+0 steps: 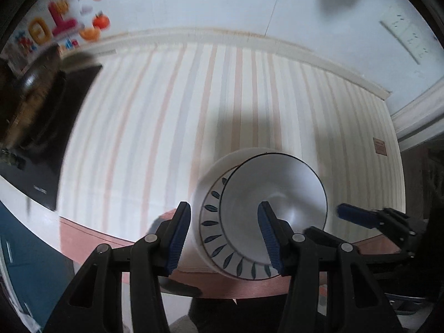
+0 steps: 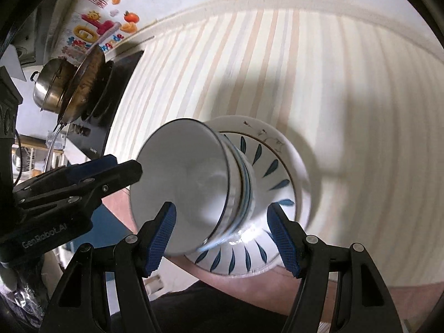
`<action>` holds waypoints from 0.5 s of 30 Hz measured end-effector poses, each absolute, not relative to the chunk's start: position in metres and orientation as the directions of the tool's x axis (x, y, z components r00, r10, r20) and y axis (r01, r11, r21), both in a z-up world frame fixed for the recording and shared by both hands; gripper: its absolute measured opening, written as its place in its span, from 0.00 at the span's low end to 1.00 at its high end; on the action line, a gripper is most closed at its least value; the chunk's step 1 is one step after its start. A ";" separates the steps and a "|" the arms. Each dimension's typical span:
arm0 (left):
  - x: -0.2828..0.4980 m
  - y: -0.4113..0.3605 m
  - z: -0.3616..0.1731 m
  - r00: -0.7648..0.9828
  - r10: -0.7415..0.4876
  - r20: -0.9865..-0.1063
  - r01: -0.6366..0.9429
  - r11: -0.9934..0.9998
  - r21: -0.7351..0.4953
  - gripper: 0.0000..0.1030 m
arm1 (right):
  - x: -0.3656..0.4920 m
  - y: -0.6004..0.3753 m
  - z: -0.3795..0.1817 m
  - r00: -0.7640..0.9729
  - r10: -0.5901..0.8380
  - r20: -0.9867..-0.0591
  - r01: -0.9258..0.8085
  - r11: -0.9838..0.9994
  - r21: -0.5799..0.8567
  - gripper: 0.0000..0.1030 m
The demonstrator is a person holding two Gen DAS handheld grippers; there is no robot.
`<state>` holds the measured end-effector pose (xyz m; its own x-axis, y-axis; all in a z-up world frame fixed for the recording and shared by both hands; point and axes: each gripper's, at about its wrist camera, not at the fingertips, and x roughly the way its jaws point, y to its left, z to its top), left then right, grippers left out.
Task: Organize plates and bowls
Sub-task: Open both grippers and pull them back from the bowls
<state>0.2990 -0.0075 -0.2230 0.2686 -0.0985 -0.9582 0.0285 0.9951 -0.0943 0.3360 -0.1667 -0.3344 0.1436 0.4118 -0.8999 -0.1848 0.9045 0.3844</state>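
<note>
A stack of white bowls (image 1: 273, 194) sits in a large bowl with blue leaf marks (image 1: 213, 223) near the front edge of the striped cloth. My left gripper (image 1: 226, 234) is open, its right finger inside the top bowl and its left finger outside the large bowl's wall. In the right wrist view the bowl stack (image 2: 191, 183) and the leaf bowl (image 2: 273, 172) fill the middle. My right gripper (image 2: 226, 237) is open, its fingers either side of the stack's near edge. The left gripper's arm (image 2: 75, 183) shows at the left.
The striped tablecloth (image 1: 194, 105) covers the counter to the back wall. A black cooktop (image 2: 111, 88) with a wok (image 2: 86, 80) and a steel pot (image 2: 48, 86) stands at the far left. A wall socket (image 1: 405, 34) is at the back right.
</note>
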 end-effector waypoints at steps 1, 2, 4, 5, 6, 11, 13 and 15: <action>0.294 -0.008 -0.217 0.292 -0.091 -0.952 0.036 0.996 -0.084 0.54 | 0.331 -0.168 -0.328 0.161 0.402 -0.901 -0.184 0.909 0.373 0.73; 0.290 -0.006 -0.212 0.310 -0.089 -0.947 0.040 0.996 -0.080 0.65 | 0.323 -0.169 -0.318 0.192 0.386 -0.902 -0.180 0.918 0.354 0.75; 0.280 -0.001 -0.200 0.351 -0.094 -0.932 0.046 0.995 -0.083 0.75 | 0.307 -0.171 -0.303 0.236 0.364 -0.901 -0.172 0.928 0.329 0.81; 0.276 0.002 -0.195 0.366 -0.094 -0.926 0.046 0.995 -0.083 0.75 | 0.297 -0.172 -0.293 0.264 0.342 -0.902 -0.164 0.938 0.307 0.83; 0.272 0.004 -0.191 0.380 -0.094 -0.920 0.044 0.996 -0.084 0.76 | 0.289 -0.172 -0.284 0.287 0.321 -0.903 -0.156 0.945 0.287 0.85; 0.247 0.010 -0.167 0.449 -0.091 -0.889 0.058 0.996 -0.073 0.94 | 0.250 -0.170 -0.247 0.407 0.236 -0.883 -0.123 0.971 0.203 0.91; 0.237 0.012 -0.157 0.477 -0.088 -0.874 0.061 0.996 -0.067 0.94 | 0.234 -0.170 -0.233 0.446 0.213 -0.869 -0.103 0.977 0.186 0.92; 0.224 0.011 -0.147 0.500 -0.090 -0.861 0.069 0.996 -0.064 0.94 | 0.223 -0.171 -0.223 0.473 0.201 -0.858 -0.092 0.980 0.179 0.93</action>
